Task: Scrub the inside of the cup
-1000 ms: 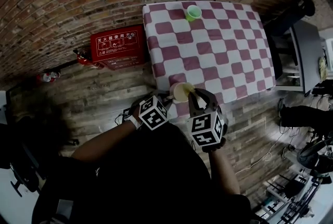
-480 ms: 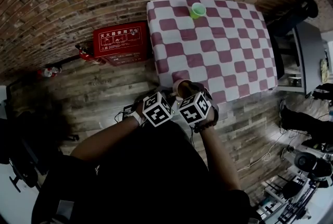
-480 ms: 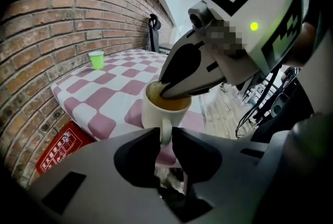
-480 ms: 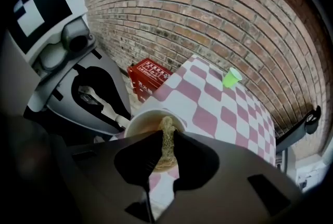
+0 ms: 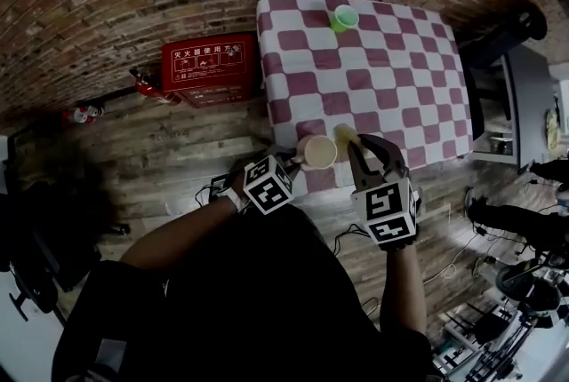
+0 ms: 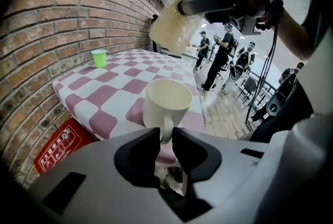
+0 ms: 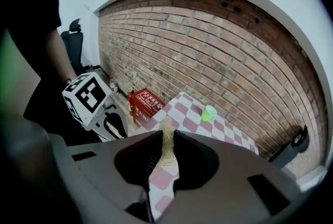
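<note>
A cream mug (image 5: 317, 151) hangs over the near edge of the checked table (image 5: 382, 78). My left gripper (image 5: 292, 162) is shut on its handle; in the left gripper view the handle (image 6: 165, 133) sits pinched between the two jaws, with the mug (image 6: 166, 103) upright and its inside bare. My right gripper (image 5: 352, 146) is shut on a yellow sponge (image 5: 345, 137), just right of the mug and outside it. From the left gripper the sponge (image 6: 174, 21) shows above and beyond the mug. Edge-on, the sponge (image 7: 167, 145) fills the right jaws.
A small green cup (image 5: 344, 17) stands at the table's far edge by the brick wall. A red box (image 5: 209, 69) lies on the wooden floor left of the table. People and chairs (image 6: 223, 56) stand in the room beyond. A dark desk (image 5: 524, 96) is on the right.
Half a second ago the right gripper and sponge were at the mug's mouth; they have since drawn back out to the right. The left gripper keeps the mug almost still.
</note>
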{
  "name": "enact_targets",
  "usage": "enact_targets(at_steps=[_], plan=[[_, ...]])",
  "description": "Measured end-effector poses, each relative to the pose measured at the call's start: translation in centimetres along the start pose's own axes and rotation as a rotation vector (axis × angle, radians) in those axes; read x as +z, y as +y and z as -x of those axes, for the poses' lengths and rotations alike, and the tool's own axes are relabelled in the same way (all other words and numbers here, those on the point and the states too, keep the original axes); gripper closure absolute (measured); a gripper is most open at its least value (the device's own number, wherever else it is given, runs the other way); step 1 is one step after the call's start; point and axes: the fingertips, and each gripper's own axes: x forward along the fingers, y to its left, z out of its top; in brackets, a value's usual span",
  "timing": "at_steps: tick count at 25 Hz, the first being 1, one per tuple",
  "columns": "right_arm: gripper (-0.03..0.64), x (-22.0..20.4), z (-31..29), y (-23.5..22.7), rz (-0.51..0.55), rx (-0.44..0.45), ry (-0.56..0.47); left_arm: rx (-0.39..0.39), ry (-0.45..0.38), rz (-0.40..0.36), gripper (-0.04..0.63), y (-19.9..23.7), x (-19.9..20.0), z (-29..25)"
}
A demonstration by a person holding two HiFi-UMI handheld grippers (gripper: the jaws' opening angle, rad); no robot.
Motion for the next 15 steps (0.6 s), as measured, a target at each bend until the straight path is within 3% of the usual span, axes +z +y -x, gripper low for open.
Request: enact_targets(at_steps=[2, 5, 11, 15], plan=[[0.545, 0.4, -0.4, 1.1, 0.081, 0.062, 0.006, 0.001, 0.001, -0.001, 0.514, -0.1, 0.0, 0.0], [0.545, -1.4, -2.7, 4.0, 0.204, 0.166, 0.103, 0.005, 0.0, -0.011, 0.514, -0.2, 0.2, 0.0], [0.545, -5.3, -8.1, 8.9, 0.547, 0.335, 0.193, 0.01, -0.002, -0.02, 0.514, 0.1, 0.3, 0.0], [0.545, -7.3, -10.7, 9.3, 0.588, 0.43, 0.224, -0.001, -0.008, -0.002, 0.514, 0.0, 0.4, -0.3]])
